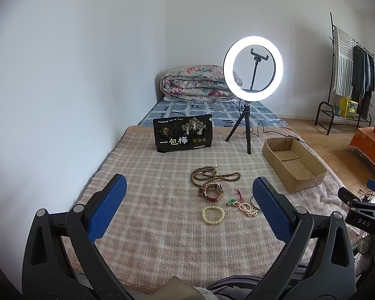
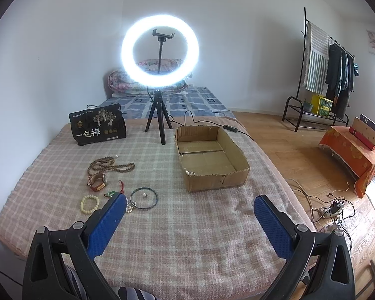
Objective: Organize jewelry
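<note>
Both claws hang over the near edge of the plaid blanket (image 2: 187, 225), jaws wide apart and holding nothing: the left gripper (image 1: 190, 207) faces the jewelry, the right gripper (image 2: 190, 215) faces open blanket with the jewelry off its left finger. Taking the cardboard box (image 2: 212, 175) as landmark, all the jewelry lies to its left, on the blanket and outside it. Nearest the claws sit a pale bead bracelet (image 1: 213, 215) and a small white bead string (image 1: 248, 210) with a green pendant on red cord (image 1: 233, 200). A dark bangle (image 2: 144, 198) lies closest to the box, just beside the white string. Farther out lies a watch (image 1: 212, 192), touching a long brown bead necklace (image 1: 213, 173). Beyond the box's far left corner stands a lit ring light (image 2: 160, 50) on a tripod, and left of that a black bag (image 2: 97, 127). The box is open and empty.
</note>
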{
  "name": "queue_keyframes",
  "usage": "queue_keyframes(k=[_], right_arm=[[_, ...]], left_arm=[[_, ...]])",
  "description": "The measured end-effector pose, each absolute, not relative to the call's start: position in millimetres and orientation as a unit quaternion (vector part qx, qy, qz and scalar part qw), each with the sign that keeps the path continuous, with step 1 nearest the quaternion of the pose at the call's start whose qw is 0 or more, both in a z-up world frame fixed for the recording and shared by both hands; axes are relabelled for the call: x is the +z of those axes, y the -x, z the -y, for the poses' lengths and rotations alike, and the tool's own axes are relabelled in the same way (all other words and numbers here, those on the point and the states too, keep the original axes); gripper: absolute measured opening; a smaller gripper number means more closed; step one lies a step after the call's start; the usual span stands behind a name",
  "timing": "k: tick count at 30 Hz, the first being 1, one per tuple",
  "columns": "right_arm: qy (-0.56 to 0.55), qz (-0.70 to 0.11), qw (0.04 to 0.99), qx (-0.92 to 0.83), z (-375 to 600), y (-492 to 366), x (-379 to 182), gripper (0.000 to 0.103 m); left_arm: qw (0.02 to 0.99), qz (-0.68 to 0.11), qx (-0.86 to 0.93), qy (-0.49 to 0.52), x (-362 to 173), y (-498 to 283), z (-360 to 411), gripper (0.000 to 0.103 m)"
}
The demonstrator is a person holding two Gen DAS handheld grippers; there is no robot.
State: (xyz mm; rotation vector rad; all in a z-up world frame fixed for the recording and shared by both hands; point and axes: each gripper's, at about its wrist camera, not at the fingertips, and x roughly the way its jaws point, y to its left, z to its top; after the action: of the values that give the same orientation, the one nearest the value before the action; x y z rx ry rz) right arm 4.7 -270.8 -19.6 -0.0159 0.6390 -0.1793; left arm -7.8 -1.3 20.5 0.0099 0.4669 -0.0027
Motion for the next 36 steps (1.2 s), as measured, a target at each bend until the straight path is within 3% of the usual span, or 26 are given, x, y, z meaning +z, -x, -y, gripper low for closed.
queue_keyframes(k=[36], right_arm=[[0.007,-0.323,0.943,-0.082,270.2,-7.7,-28.5,0.103]], left_arm=[[0.972,-0.235,-0.001,-0.003,17.0,8.5,-0.3,0.103]])
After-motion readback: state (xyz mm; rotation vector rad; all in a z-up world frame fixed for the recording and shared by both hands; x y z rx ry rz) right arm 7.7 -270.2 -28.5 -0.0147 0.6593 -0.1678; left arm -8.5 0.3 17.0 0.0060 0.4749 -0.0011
